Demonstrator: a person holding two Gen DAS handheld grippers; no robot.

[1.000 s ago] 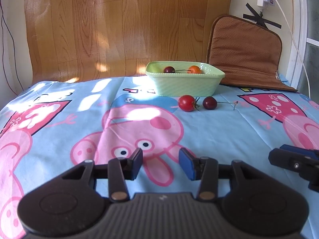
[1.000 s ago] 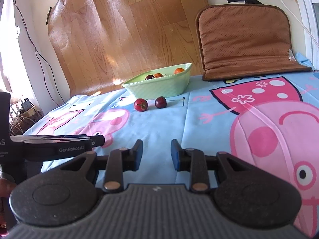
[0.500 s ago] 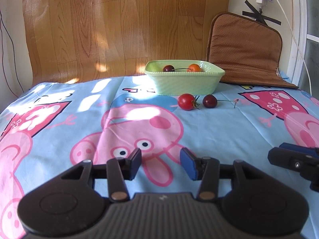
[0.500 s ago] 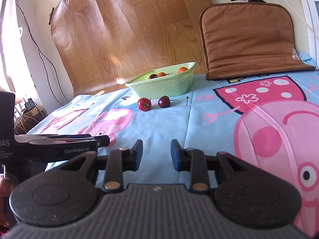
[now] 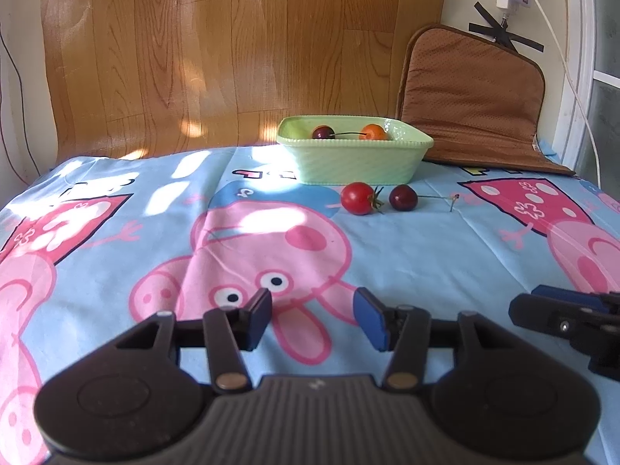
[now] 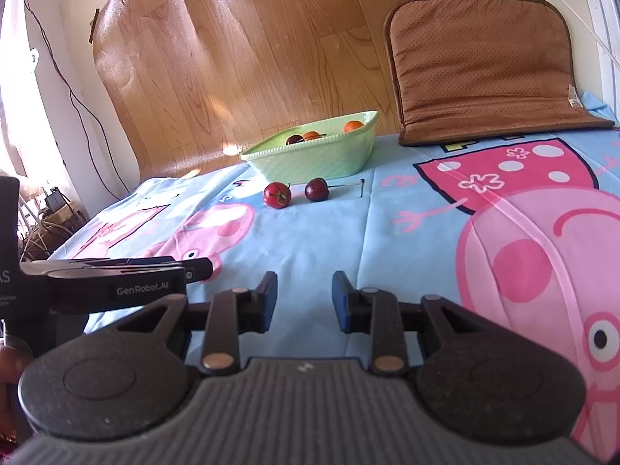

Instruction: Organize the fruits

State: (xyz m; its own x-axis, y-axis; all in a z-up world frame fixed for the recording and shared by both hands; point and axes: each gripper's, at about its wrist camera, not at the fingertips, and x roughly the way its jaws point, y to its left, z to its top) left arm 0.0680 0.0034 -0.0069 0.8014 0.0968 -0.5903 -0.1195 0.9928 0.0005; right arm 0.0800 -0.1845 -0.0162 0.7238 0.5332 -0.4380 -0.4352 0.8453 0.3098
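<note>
- Two fruits are lying loose on the cartoon-pig bedsheet in the left wrist view: a red cherry tomato and a dark cherry with its long stem pointing right.
- Both are sitting just in front of the pale green dish, close to each other but not touching the dish.
- Inside the dish, another dark cherry and an orange fruit are resting near the back rim.
- Left gripper is hovering over the sheet, well short of the fruits; its jaws have just been opening, standing moderately apart with nothing between them.
- Right gripper's tip is poking in at the right edge.
- A brown cushion is leaning on the wall behind the dish.
- Right wrist view: the right gripper is sitting narrow and empty, jaws apart with only sheet between them.
- Tomato and cherry are lying ahead and slightly left, beside the dish.
- Dish is holding a dark cherry plus two orange fruits.
- Left gripper is showing side-on at the left, its opening not readable from this angle.
</note>
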